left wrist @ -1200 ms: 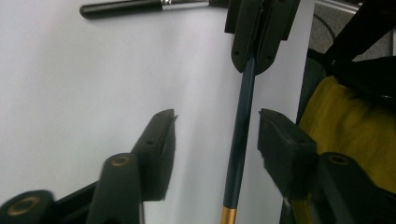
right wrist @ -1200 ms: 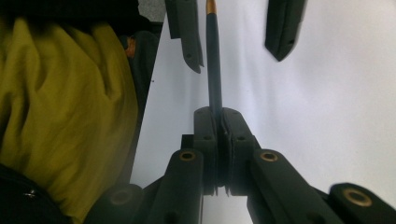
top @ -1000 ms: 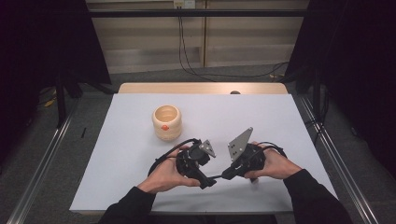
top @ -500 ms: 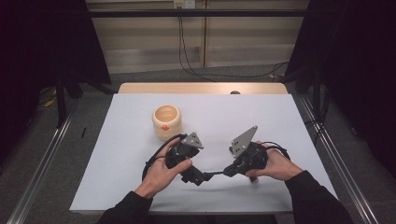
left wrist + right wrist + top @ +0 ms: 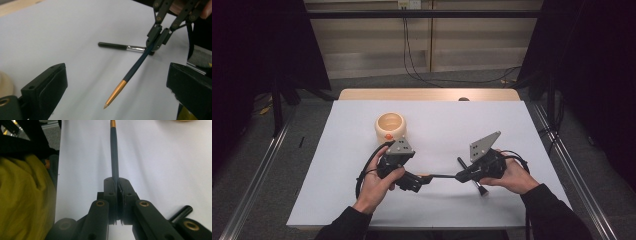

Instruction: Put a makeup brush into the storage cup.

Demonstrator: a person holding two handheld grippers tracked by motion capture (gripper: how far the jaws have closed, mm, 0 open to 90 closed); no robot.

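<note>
Now that the left tongs (image 5: pixel 414 183) have just been opening and stand spread, the brush (image 5: pixel 130 72) is pinched by the right tongs (image 5: pixel 460 176) alone.

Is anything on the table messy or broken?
Nothing broken or spilled. A loose brush lies flat on the table, while the cup stands upright. The right hand-held gripper holds another brush.

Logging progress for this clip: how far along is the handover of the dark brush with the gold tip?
Done: the right gripper is clamped on the dark brush, lifted off the table. In hand: the left gripper has just been opening its jaws, the gold tip between them untouched. Left: taking the brush; a second brush lies on the table, and the cup looks empty.
</note>
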